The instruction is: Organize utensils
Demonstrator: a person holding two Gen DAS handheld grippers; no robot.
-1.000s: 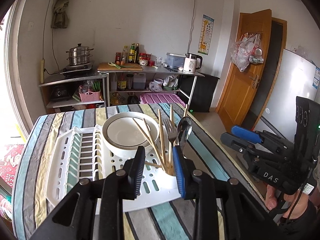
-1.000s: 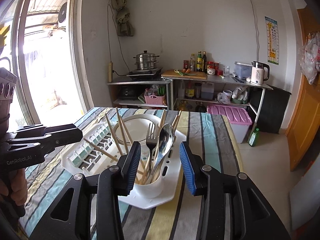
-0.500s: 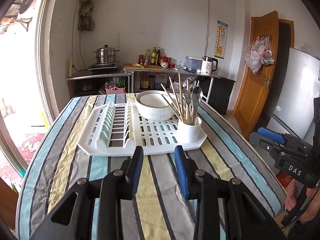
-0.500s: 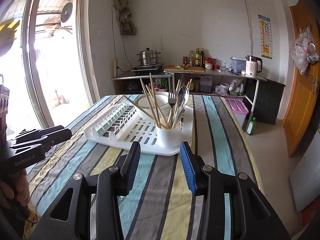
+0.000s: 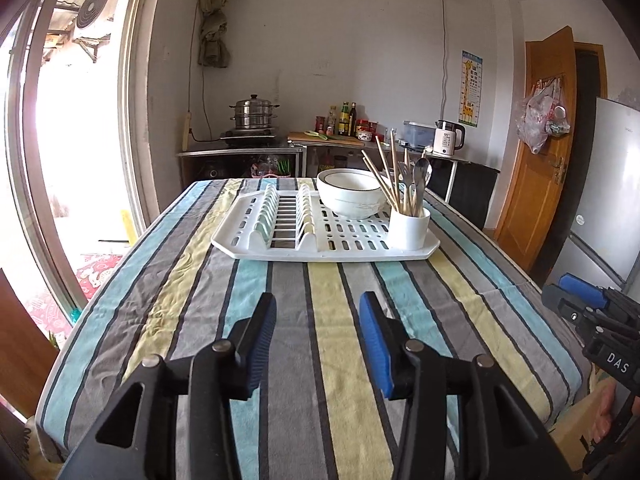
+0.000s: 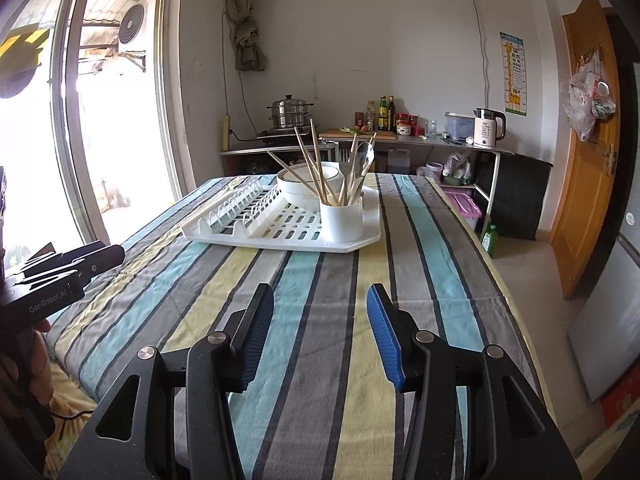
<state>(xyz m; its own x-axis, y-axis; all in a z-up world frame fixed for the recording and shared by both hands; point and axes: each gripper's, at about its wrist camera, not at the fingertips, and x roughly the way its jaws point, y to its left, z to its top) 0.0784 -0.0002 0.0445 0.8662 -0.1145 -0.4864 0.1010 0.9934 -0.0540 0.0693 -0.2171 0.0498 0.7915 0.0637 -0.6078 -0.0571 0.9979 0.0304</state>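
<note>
Now both grippers, left (image 5: 318, 336) and right (image 6: 320, 330), are empty, jaws just opened partway, nothing between. Utensils (image 5: 402, 184) stand in cup (image 5: 409, 227) on rack (image 5: 320, 250), 12 o'clock, well apart. Risk: chopsticks (image 6: 316, 168) splay loose; a bump tips the cup.

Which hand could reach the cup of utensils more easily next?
Probably the right gripper: the cup sits almost straight ahead of it, but off to the right of the left gripper. Both have just been opening, empty.
</note>
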